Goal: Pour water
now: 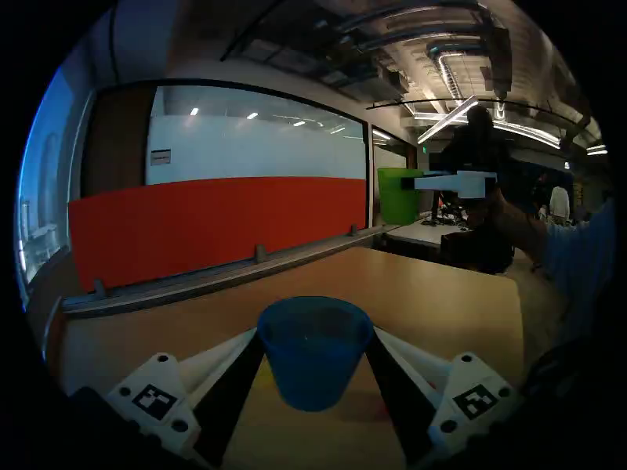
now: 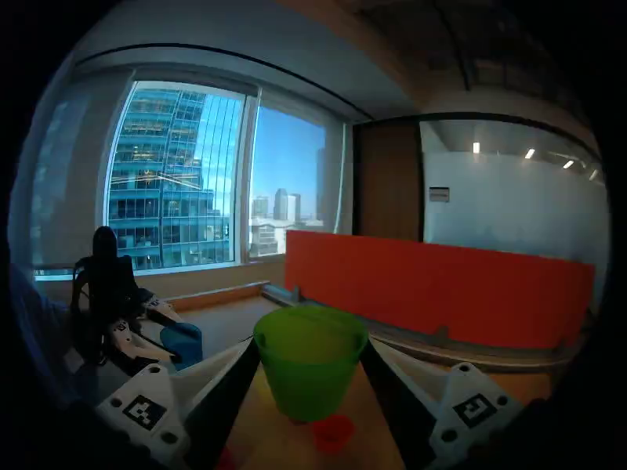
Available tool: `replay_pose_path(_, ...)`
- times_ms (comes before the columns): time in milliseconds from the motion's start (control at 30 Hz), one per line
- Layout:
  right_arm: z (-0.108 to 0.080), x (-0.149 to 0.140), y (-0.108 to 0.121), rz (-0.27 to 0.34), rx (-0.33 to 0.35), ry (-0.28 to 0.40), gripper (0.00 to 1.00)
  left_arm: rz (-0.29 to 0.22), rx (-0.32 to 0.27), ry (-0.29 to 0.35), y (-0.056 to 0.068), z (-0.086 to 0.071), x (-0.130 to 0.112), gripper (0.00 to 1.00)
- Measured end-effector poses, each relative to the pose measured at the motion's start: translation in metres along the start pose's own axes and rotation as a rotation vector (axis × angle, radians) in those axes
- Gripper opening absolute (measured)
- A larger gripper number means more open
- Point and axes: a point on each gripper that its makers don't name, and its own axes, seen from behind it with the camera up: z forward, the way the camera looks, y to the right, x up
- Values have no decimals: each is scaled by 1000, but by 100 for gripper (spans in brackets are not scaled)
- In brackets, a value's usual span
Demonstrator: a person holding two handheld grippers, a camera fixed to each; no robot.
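Wooden table [image 1: 439,290] by an orange partition [image 1: 212,227]: two cups are lifted, and the pouring looks not yet begun.
The left gripper [image 1: 313,338] pinches the one blue cup [image 1: 313,360] and the right gripper [image 2: 309,342] pinches the one green cup [image 2: 309,368]. Both cups are upright above the table, so the tipping is still to do. I cannot tell if either holds water.

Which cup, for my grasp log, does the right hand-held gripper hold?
The green cup, in the right hand-held gripper; the left hand-held gripper holds the blue cup.
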Motion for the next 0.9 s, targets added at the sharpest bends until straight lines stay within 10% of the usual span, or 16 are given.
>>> replay_pose_path(900,-10,-98,-6,-7,59,-218,92,37,-32,-181,7,5,-55,86)
